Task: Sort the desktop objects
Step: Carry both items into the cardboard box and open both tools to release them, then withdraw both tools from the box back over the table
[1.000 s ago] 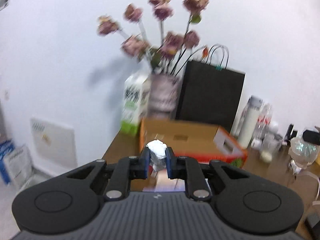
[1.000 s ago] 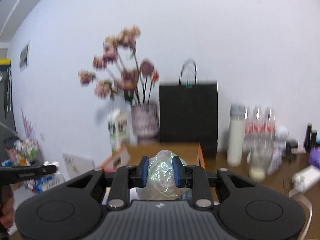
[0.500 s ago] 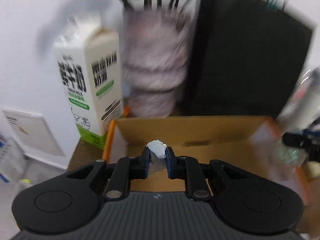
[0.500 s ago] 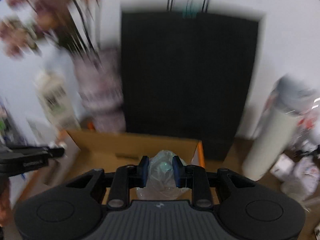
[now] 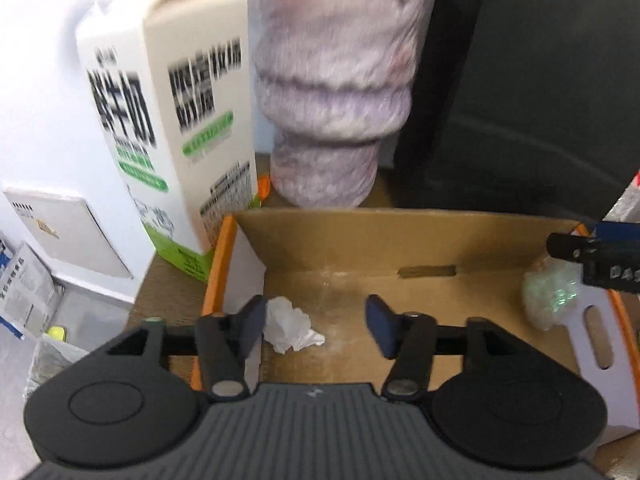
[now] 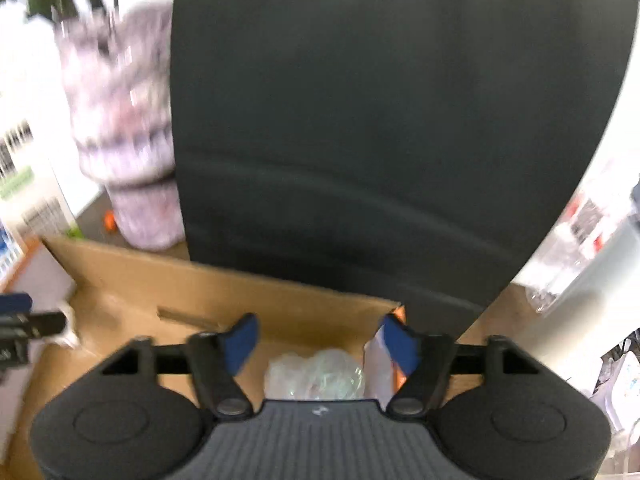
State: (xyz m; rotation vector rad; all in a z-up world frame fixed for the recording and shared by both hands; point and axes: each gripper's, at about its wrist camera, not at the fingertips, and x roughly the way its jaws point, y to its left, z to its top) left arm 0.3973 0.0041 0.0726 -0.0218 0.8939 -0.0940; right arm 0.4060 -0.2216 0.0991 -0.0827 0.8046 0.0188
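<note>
An open cardboard box (image 5: 360, 240) with orange edges lies under both grippers; it also shows in the right wrist view (image 6: 280, 300). My left gripper (image 5: 316, 326) is open over the box's left part, and a crumpled white tissue (image 5: 290, 324) lies on the box floor by its left finger. My right gripper (image 6: 320, 340) is open over the box's right part, and a crumpled clear plastic wrap (image 6: 316, 372) lies in the box just below it. The wrap also shows in the left wrist view (image 5: 550, 298), next to the right gripper's tip (image 5: 592, 256).
A milk carton (image 5: 168, 120) stands left of the box, a mottled purple vase (image 5: 336, 92) behind it, and a black paper bag (image 6: 380, 120) behind the box's right half. Bottles (image 6: 592, 248) stand at the right. The desk's left edge (image 5: 144, 288) drops to the floor.
Both grippers moved forward and down over the box and opened. The tissue left the left gripper and the plastic wrap left the right gripper; both now lie in the box.
</note>
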